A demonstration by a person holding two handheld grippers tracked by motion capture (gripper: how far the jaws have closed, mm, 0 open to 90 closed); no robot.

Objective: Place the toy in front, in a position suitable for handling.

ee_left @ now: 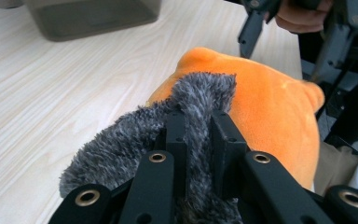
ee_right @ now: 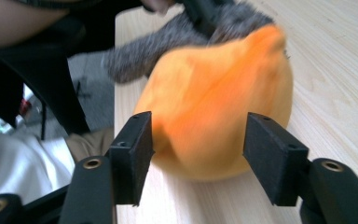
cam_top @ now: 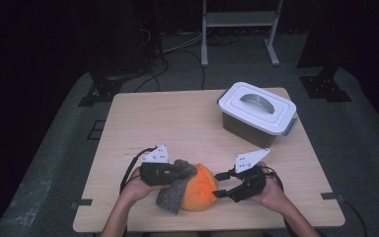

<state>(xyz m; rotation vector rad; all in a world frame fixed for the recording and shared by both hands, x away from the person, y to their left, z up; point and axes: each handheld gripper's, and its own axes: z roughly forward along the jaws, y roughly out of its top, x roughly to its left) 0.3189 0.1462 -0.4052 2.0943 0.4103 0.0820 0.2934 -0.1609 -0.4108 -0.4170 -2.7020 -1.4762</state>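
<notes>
An orange plush toy [cam_top: 201, 193] lies near the table's front edge, with a grey fuzzy piece [cam_top: 173, 196] draped over its left side. My left gripper [cam_top: 175, 173] is shut on that grey fuzzy piece [ee_left: 200, 93], which bunches between the jaws above the orange body [ee_left: 270, 116]. My right gripper [cam_top: 219, 185] stands open at the toy's right side. In the right gripper view its jaws [ee_right: 198, 154] sit wide apart, with the orange toy [ee_right: 214, 107] just ahead of them and not pressed by the pads. The grey piece [ee_right: 168, 42] shows behind the toy.
A dark storage box with a white handled lid [cam_top: 256, 111] stands at the back right of the wooden table [cam_top: 168, 123]; its lower wall [ee_left: 88, 16] shows in the left gripper view. The toy lies close to the table's front edge.
</notes>
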